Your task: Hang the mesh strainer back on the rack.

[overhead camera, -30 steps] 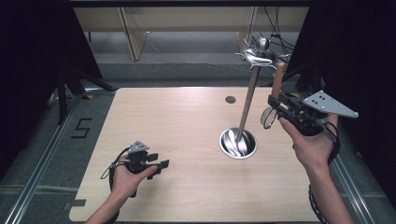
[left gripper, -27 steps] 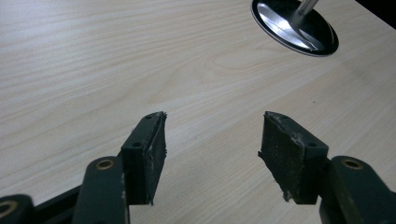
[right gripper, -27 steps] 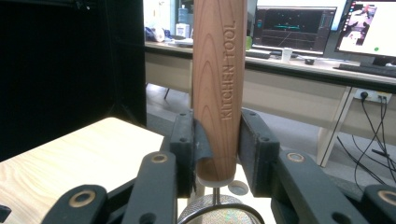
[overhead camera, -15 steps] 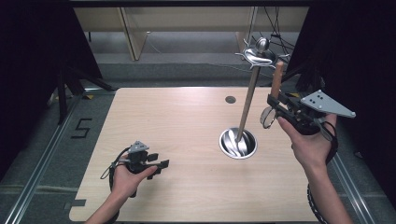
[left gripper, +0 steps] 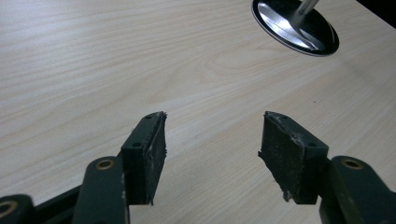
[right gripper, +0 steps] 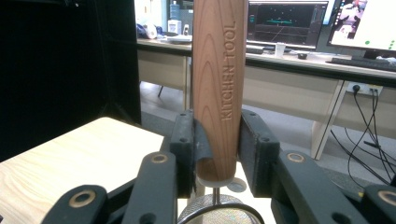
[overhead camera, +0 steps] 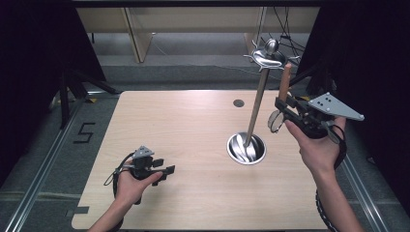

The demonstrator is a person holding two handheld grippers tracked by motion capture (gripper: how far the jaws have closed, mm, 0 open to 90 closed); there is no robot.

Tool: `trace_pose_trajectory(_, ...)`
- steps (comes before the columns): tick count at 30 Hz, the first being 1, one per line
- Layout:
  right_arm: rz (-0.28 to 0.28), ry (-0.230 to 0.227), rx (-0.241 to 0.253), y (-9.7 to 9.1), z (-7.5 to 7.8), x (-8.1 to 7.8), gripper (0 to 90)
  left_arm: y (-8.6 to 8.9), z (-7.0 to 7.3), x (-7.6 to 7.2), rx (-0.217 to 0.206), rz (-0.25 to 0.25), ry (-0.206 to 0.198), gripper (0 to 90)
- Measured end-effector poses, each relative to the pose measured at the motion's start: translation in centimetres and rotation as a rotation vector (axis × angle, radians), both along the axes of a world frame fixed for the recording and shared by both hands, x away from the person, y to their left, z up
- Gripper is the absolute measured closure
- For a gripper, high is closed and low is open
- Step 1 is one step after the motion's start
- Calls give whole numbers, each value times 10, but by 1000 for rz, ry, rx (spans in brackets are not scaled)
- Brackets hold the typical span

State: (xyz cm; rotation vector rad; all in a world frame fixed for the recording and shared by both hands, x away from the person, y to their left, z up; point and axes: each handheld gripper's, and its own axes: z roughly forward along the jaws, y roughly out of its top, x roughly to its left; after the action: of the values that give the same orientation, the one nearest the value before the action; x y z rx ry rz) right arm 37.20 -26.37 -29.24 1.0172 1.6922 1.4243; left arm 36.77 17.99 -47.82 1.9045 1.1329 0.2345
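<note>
High view: right fingers [overhead camera: 282,107] pinch strainer handle [overhead camera: 285,77] beside metal stand [overhead camera: 256,108]; left fingers [overhead camera: 167,172] spread.

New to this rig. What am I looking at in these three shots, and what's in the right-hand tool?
No robot here: a person holds a two-jaw gripper in each hand. The high view looks down on a wooden table; the other two pictures come from cameras riding on each gripper, looking along its black jaws.

On the table stands a metal utensil stand: a round base, a tall pole and hooks on top.

The left gripper rests low over the table, jaws open, nothing between them.

The right gripper is raised beside the stand, shut on the wooden handle marked KITCHEN TOOL, held upright. A wire mesh head, probably a strainer, hangs below the handle.
</note>
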Motion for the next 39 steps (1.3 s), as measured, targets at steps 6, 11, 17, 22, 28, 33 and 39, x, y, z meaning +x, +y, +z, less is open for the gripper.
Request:
trace_pose_trajectory(6,-1,-8,-6,1,-1,1,699,0,0,0,2,3,-2,394)
trace_pose_trajectory(11,-8,1,0,3,-1,1,699,0,0,0,2,0,1,394)
trace_pose_trajectory(17,-15,-3,0,5,-1,2,699,1,0,0,7,-5,0,394)
trace_pose_trajectory(22,-38,8,4,8,-2,1,698,2,1,0,14,-9,1,394)
trace_pose_trajectory(28,-47,-4,-14,9,-4,2,697,2,1,0,13,-8,2,394)
trace_pose_trajectory(33,-50,-8,-18,10,-5,2,692,0,0,-1,-12,14,-2,394)
trace_pose_trajectory(39,-21,-1,-26,5,-7,1,600,0,0,-1,-20,15,-3,394)
